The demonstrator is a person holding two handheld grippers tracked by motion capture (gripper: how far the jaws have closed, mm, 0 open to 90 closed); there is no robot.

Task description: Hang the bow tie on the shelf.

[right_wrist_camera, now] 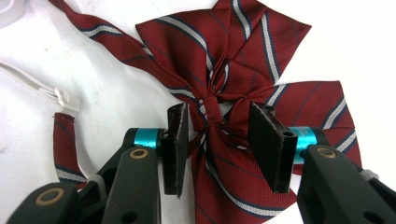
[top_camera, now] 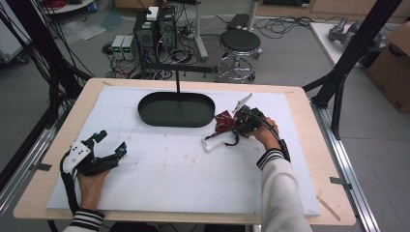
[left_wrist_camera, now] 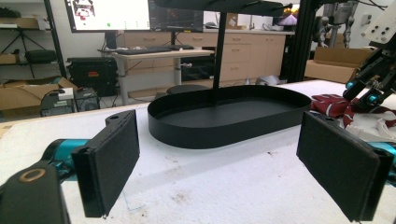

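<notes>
Lab room, wooden table (top_camera: 300, 104) with white foam mat (top_camera: 169, 164), stool and computers on floor beyond. Black oval tray (top_camera: 176, 109) at far middle of mat. Red striped bow tie (right_wrist_camera: 233, 93) with white strap lies on mat just right of tray. Right gripper (right_wrist_camera: 217, 140) points down over bow – jaws part-way apart, straddling centre knot; pads beside the fabric, not seen pressing. Left gripper (left_wrist_camera: 219, 163) near left on mat, jaws wide apart, nothing between – facing tray.
</notes>
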